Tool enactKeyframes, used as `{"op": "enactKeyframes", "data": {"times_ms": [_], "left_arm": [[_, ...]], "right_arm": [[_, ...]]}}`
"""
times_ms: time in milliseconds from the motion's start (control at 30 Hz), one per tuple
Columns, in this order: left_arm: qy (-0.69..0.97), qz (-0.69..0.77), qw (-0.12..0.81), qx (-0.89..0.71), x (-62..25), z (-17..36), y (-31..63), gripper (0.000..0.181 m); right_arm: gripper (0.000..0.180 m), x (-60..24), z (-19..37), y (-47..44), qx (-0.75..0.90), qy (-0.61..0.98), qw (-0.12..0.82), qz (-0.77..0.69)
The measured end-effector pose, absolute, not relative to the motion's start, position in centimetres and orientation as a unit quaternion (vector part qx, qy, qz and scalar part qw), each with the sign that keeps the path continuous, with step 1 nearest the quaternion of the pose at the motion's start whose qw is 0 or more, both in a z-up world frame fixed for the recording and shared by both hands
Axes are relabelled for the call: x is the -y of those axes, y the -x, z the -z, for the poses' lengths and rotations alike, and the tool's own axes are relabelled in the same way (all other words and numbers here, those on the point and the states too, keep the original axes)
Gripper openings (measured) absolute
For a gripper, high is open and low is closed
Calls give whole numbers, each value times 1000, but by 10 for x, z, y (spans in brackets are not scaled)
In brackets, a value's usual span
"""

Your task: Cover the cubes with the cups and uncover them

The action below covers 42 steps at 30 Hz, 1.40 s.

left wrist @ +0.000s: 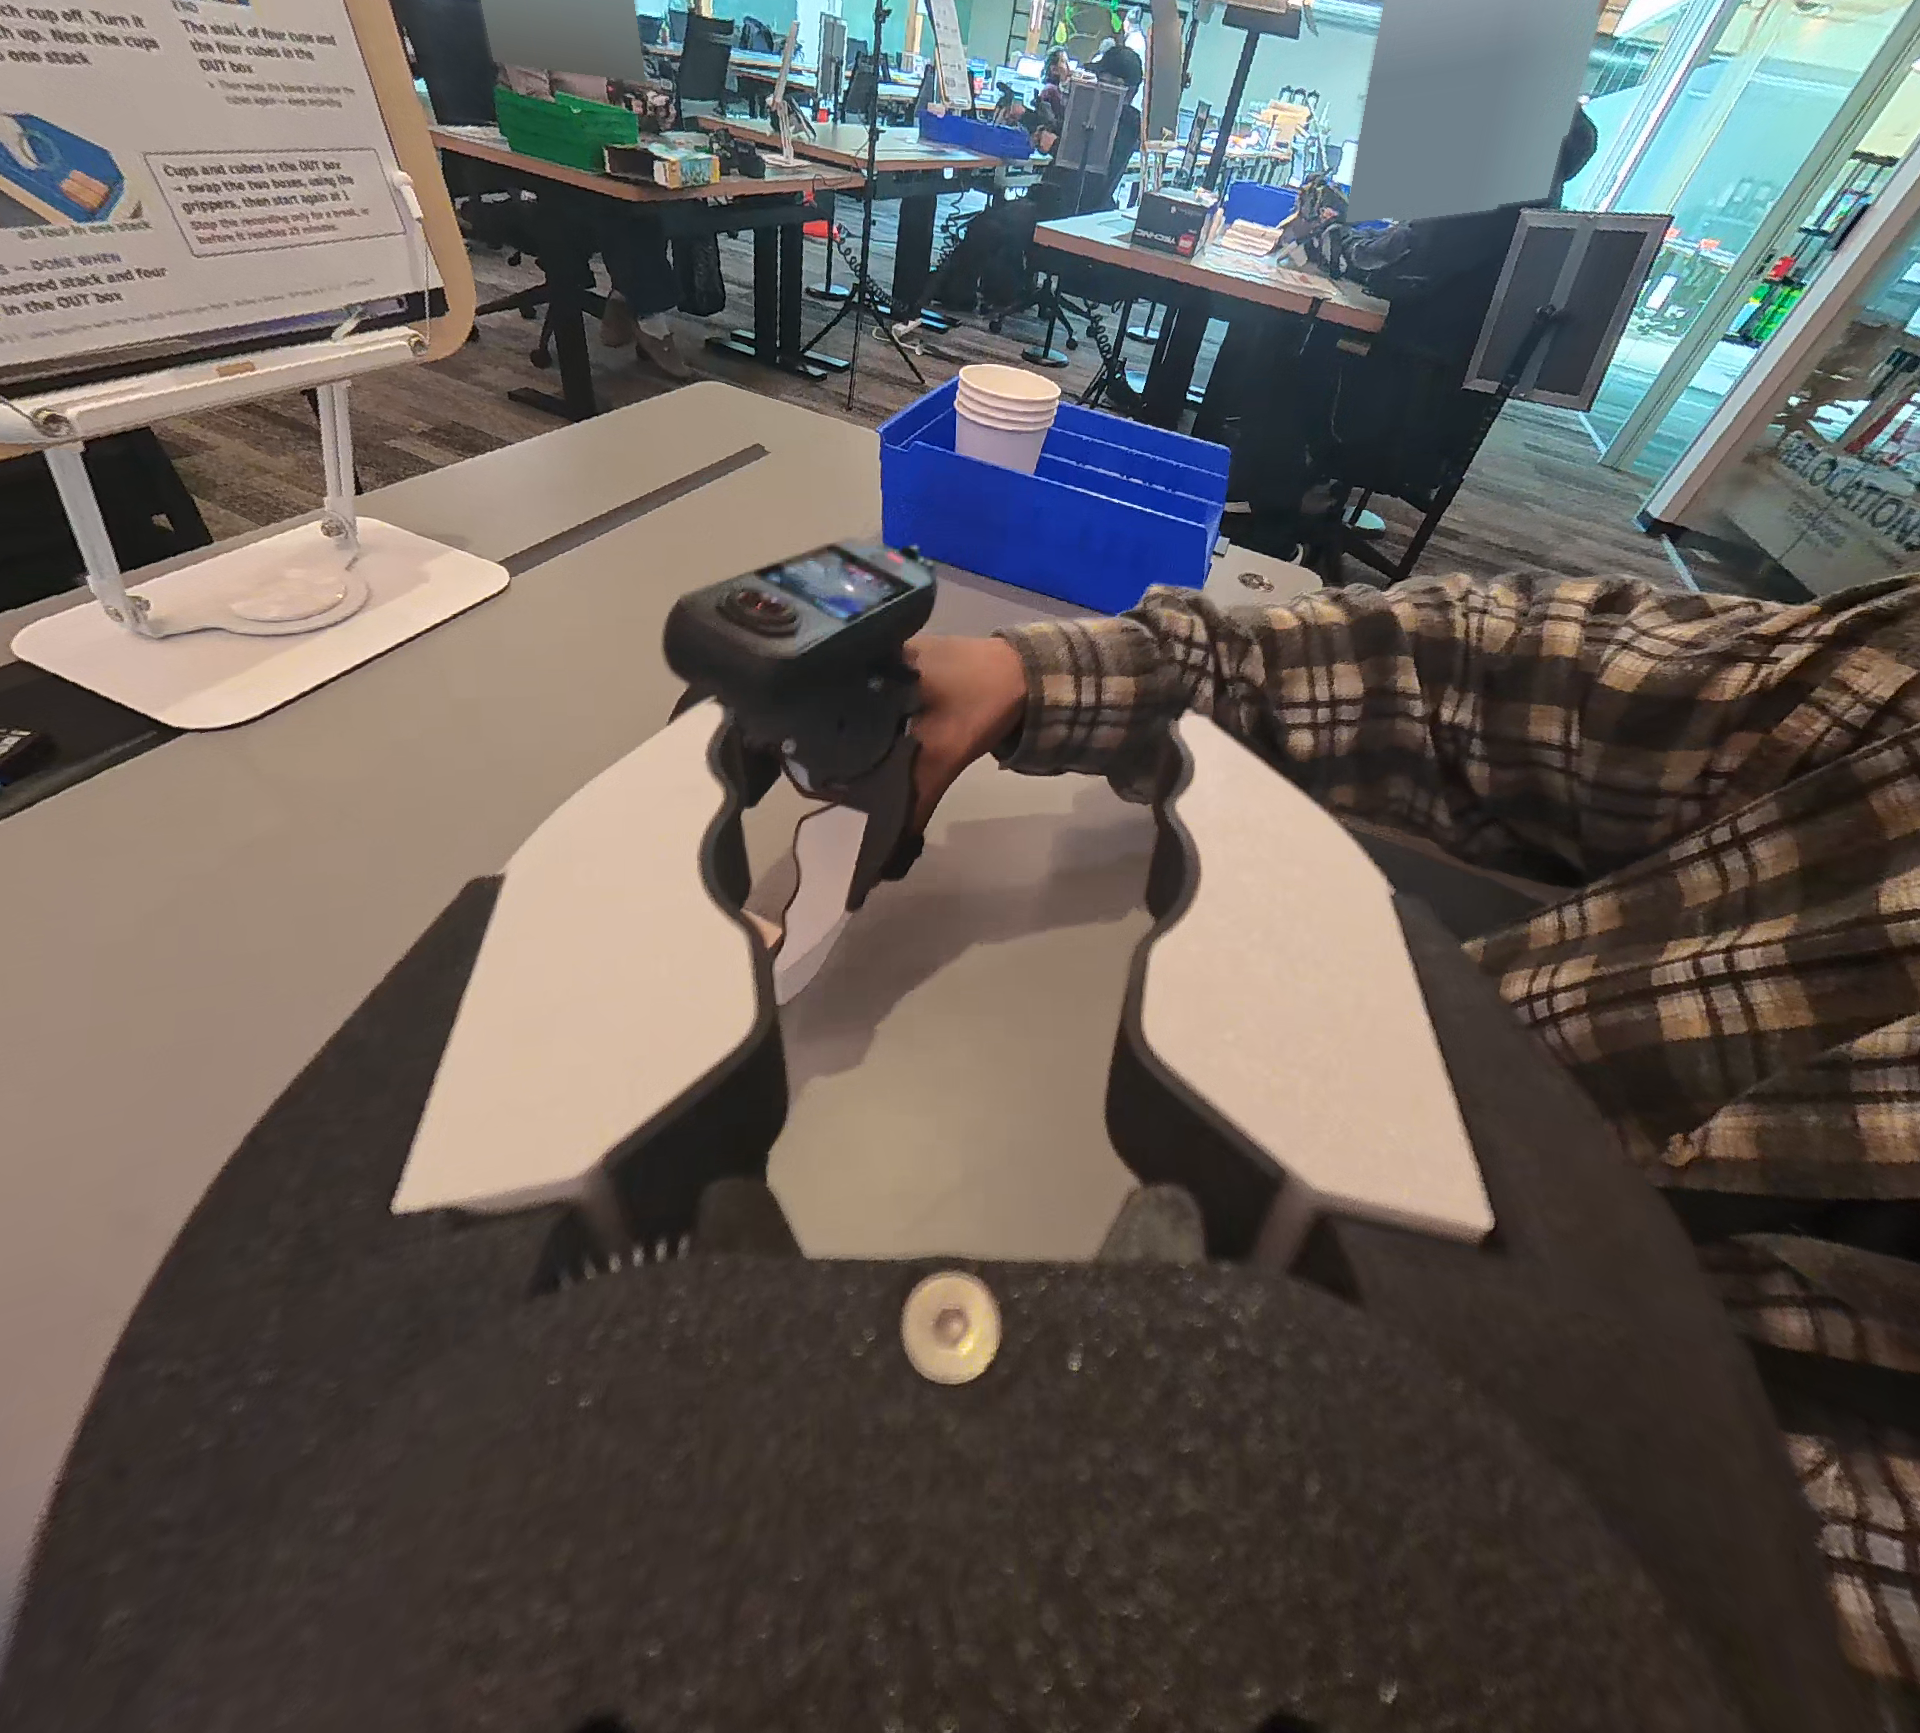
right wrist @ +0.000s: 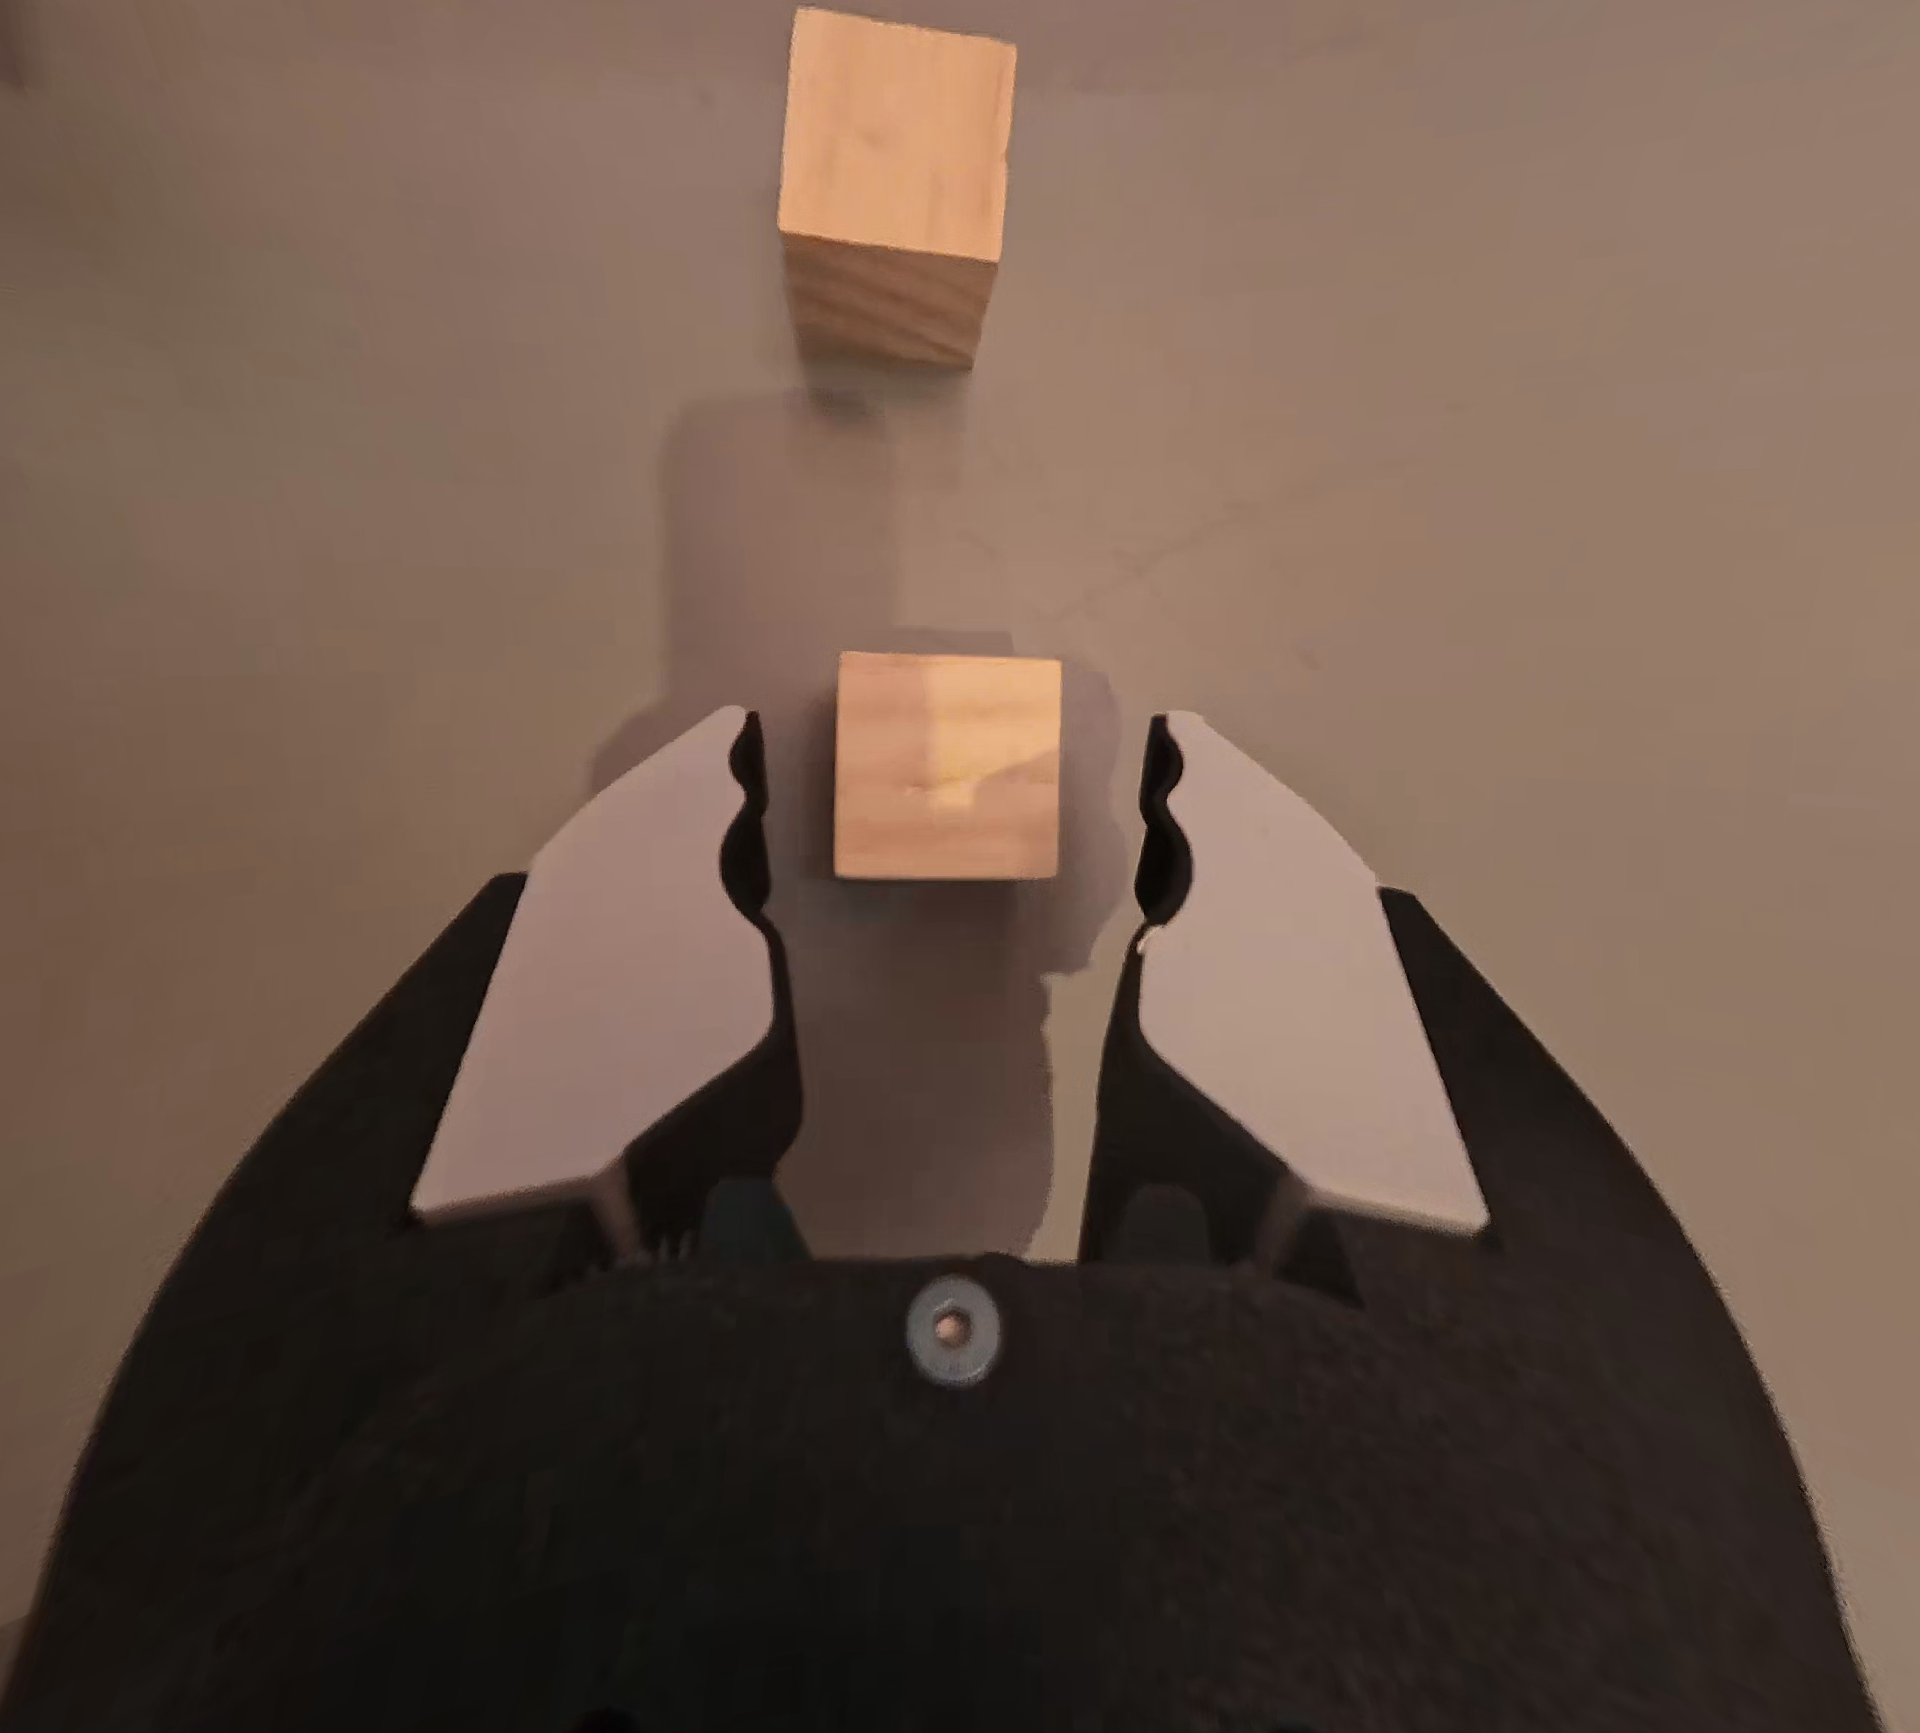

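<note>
My right gripper (right wrist: 951, 800) straddles the near cube (right wrist: 948, 764), jaws spread, untouching; my left gripper (left wrist: 951, 810) gapes empty behind it.

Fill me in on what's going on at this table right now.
A person in a plaid sleeve holds a pair of tongs in each hand. The right tongs point down at the grey table, open, with a wooden cube between the fingers but not gripped; a second cube sits farther ahead. The left tongs hover open and empty. A stack of white paper cups stands in the blue bin at the far edge, so no cube in view is covered.
</note>
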<state>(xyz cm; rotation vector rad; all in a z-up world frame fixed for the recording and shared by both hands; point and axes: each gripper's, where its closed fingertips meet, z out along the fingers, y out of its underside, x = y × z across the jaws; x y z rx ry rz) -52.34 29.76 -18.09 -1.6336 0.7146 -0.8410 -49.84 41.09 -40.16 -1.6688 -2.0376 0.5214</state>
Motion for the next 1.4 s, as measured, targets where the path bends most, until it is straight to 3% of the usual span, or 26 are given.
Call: {"op": "enactKeyframes", "data": {"times_ms": [133, 233, 367, 567, 700, 933, 1100, 1400], "left_arm": [[691, 357, 550, -304, -298, 182, 522, 75], [690, 355, 550, -307, -296, 181, 522, 75], [686, 357, 557, -303, -296, 178, 524, 75], [690, 357, 552, -302, -299, 182, 518, 74], [697, 352, 541, -313, -301, 188, 505, 74], [705, 354, 512, -340, -300, 201, 476, 74], [713, 352, 496, -349, -300, 211, 468, 74], [714, 356, 500, -336, -307, 212, 477, 74]], "right_arm": [[45, -413, 416, 501, 737, 620, 205, -173], [44, -416, 405, 495, 727, 627, 221, -169], [44, -429, 351, 457, 682, 656, 275, -173], [45, -475, 246, 284, 550, 742, 371, -95], [44, -497, 218, 117, 404, 824, 397, -19], [45, -484, 310, -58, 214, 924, 316, -7], [45, -487, 358, -90, 186, 943, 275, 9], [45, -495, 397, -104, 156, 959, 234, 16]]}}
